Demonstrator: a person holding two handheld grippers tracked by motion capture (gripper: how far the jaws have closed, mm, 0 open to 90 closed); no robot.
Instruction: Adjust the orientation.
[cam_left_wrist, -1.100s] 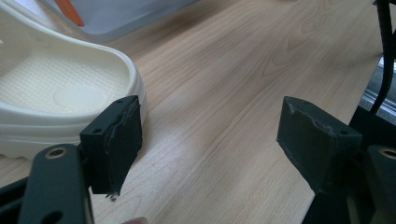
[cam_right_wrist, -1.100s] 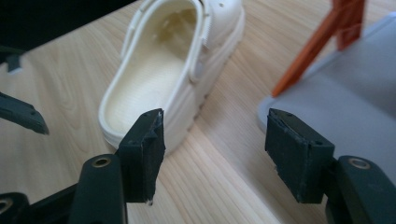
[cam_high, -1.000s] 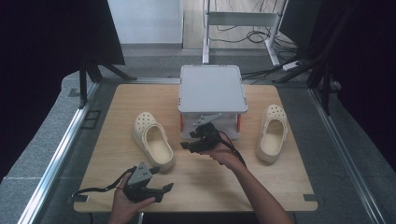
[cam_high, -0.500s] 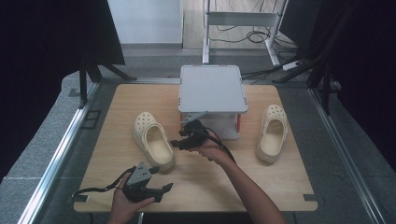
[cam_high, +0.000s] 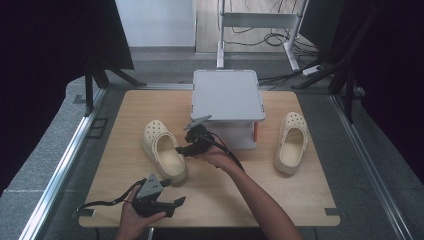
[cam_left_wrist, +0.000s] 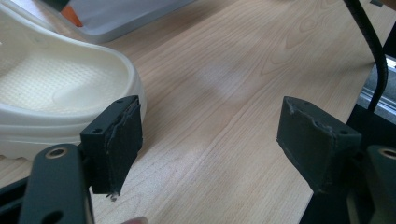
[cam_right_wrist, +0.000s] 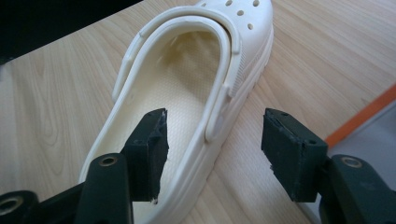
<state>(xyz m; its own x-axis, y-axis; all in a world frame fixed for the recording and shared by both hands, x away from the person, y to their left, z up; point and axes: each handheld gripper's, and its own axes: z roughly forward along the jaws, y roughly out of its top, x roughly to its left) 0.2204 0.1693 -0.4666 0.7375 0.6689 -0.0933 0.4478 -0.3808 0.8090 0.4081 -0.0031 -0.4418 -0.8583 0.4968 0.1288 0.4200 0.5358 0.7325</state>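
Two black jaws of the right gripper (cam_right_wrist: 212, 149) stand wide apart, straddling the side wall of the left clog (cam_right_wrist: 187, 93): one jaw hangs over the footbed, the other outside the sole, and neither pad presses on the rubber, though the gap has just been narrowing slightly. In the high view this right gripper (cam_high: 192, 145) sits near the table's centre, with the cream left clog (cam_high: 164, 156) just beside it at nine o'clock, toe pointing toward eleven o'clock. At about one o'clock from the gripper stands a grey box (cam_high: 227, 100) with a flat lid and an orange edge low on its side, close but apart. Farther out at three o'clock, beyond the box, lies the right clog (cam_high: 291, 142), well apart from its mate. The left gripper (cam_high: 170, 205) rests at about seven o'clock, near the table's (cam_high: 300, 195) front edge, held in the person's left hand (cam_high: 132, 217); in its own view the left gripper's jaws stand wide with bare wood between them, and the heel of the left clog lies just beyond one jaw at ten o'clock.
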